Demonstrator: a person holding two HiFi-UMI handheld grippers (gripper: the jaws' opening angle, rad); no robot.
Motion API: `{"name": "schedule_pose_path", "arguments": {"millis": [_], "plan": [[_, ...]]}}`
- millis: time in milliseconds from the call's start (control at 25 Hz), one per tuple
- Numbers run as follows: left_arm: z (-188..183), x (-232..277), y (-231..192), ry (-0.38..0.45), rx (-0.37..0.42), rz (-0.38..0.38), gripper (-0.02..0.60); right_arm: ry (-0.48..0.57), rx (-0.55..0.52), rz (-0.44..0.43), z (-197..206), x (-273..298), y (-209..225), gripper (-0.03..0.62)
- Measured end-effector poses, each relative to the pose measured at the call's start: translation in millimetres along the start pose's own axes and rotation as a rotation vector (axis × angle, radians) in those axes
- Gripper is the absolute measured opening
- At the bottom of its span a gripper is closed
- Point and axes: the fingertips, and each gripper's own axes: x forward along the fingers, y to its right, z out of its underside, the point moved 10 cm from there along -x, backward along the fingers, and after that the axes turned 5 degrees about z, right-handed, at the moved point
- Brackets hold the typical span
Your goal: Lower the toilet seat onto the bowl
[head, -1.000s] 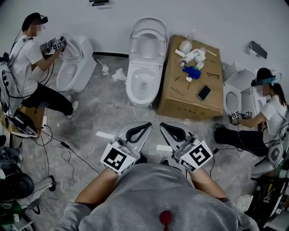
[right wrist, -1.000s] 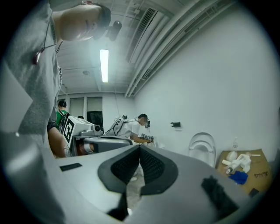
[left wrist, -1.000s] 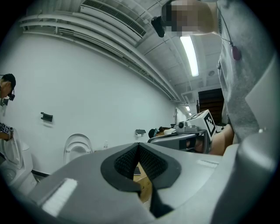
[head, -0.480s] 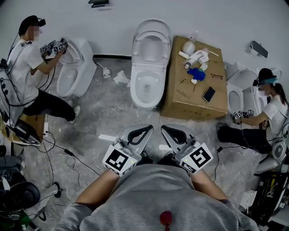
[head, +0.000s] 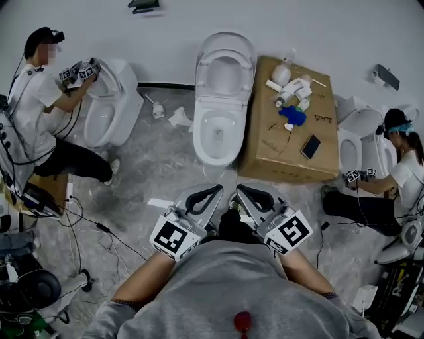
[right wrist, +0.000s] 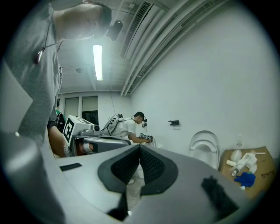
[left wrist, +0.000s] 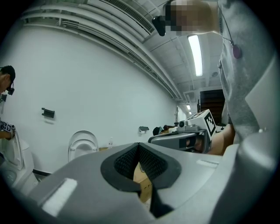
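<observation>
Jaws together, empty, on left gripper [head: 213, 188] and right gripper [head: 244, 189].

Ahead of you runs a plain white wall [head: 331, 26] with a small dark fixture [head: 144, 5] mounted high on it. The floor [head: 159, 165] under you is grey and mottled, and black cables [head: 99, 227] trail across its left side. A cardboard box [head: 271, 153] stands on the floor near the wall, to your right. Overhead, a long tube light [right wrist: 97, 61] glows beside ribbed ducts [left wrist: 131, 54] on a white ceiling.
</observation>
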Motion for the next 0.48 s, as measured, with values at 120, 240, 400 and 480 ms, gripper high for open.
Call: {"name": "schedule_pose_path", "arguments": {"millis": [120,240,400,480], "plan": [[-4,17,-14,-0.009,0.005,-0.010,0.009,0.007,0.004,-0.007,-3,12,25,0.014],[-9,35,-30,-0.011,0.018,-0.015,0.009,0.009,-0.006,-0.022,-8,26,48,0.014],[-16,59,-49,-0.008,0.023,-0.039,0.009,0.008,-0.012,-0.044,-14,39,77,0.014],[-21,71,-59,-0.014,0.024,-0.041,0.009,0.010,-0.019,-0.050,-20,45,92,0.014]]}}
